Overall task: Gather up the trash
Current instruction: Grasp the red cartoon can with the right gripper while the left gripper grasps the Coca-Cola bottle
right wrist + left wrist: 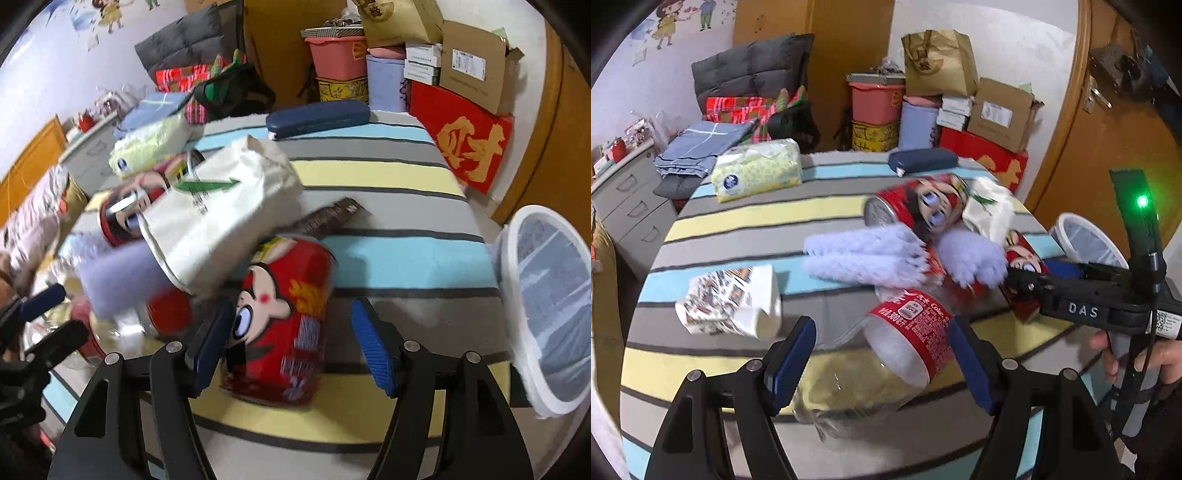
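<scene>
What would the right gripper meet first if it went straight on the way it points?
Most likely the red can, lying between the open jaws of the right gripper. The white pouch lies beyond it. How near the can is cannot be judged exactly.

A lived-in room of a home: cartoon children are painted on the wall (670, 26) at upper left, a wooden door (1108, 122) with a lever handle stands at right, and folded bedding (701, 147), a dark cushion (750, 70) and stacked cardboard boxes (1001, 114) crowd behind the striped cloth-covered table (746, 221)
</scene>
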### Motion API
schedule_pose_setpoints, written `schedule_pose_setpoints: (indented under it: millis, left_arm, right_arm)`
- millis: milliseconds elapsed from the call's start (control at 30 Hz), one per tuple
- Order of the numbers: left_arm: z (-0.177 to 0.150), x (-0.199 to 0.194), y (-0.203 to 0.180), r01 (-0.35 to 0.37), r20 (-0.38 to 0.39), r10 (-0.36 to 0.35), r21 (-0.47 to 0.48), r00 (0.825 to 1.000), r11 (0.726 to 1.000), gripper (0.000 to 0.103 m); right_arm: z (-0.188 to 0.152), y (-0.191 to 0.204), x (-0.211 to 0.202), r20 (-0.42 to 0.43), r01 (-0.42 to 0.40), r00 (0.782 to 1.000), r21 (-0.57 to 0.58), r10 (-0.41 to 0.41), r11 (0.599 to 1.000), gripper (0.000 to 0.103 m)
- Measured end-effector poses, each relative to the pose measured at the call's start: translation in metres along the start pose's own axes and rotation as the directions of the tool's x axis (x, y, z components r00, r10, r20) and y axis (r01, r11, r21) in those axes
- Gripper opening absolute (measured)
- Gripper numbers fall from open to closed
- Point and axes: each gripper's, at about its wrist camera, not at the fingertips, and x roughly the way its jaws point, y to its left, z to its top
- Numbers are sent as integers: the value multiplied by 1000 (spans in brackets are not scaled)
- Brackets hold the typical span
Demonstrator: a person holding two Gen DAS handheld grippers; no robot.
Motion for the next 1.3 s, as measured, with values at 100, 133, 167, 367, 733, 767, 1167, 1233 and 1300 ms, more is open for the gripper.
schedule_pose_setpoints:
  millis: [100,133,167,367,733,767,1167,1233,1300]
  left_arm:
    - [-7,-1,-12,33,-18,-33,20,999,999,74]
    - [-9,-1,-17,42,-26,-41,27,999,999,74]
    - [-10,-1,-23,49,-34,-48,32,998,998,74]
    - [-9,1,-40,63,-36,-61,54,997,997,74]
    - [-14,23,-63,38,-125,-21,132,992,991,74]
    - [-14,23,-64,44,-127,-27,135,991,990,74]
    - [1,27,-65,65,-114,-59,50,992,997,73]
    - [-1,28,-66,56,-114,-50,51,992,997,68]
    - [-3,27,-65,57,-106,-52,44,993,997,68]
  right_arm:
    - [-3,-4,-2,-12,22,1000,-21,-23,1000,68]
    - [-6,-7,-4,-10,24,1000,-32,-25,999,68]
    - [-4,-8,-4,-8,27,1000,-37,-27,999,68]
    - [-4,-15,-6,-5,22,1000,-67,-22,997,68]
    - [-6,-17,-9,14,57,998,-180,-55,982,66]
    - [-6,-18,-10,14,51,999,-187,-50,981,66]
    - [-3,-16,0,3,18,1000,-238,-18,971,66]
    - [-4,-18,-2,6,12,1000,-226,-11,974,66]
    - [-6,-19,-4,19,0,1000,-222,5,975,63]
